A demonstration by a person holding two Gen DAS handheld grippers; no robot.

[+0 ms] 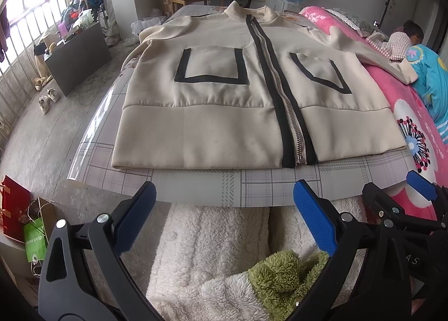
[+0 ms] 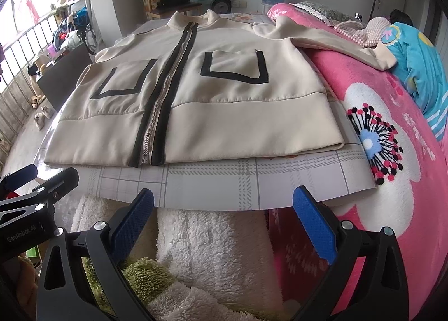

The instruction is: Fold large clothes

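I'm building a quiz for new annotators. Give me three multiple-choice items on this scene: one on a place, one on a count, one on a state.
1. Where does the jacket's outstretched sleeve end?
A. on the pink blanket
B. on the floor
C. tucked under the jacket

2. How many black-trimmed pockets show on the front?
A. one
B. two
C. four

3. How is the zip?
A. closed down the front
B. fully open
C. hidden

Answers:
1 A, the cuff lies on the pink blanket.
2 B, one pocket sits on each side of the zip.
3 A, both front panels meet along the zip from collar to hem.

Both the left gripper and right gripper hang open, short of the jacket.
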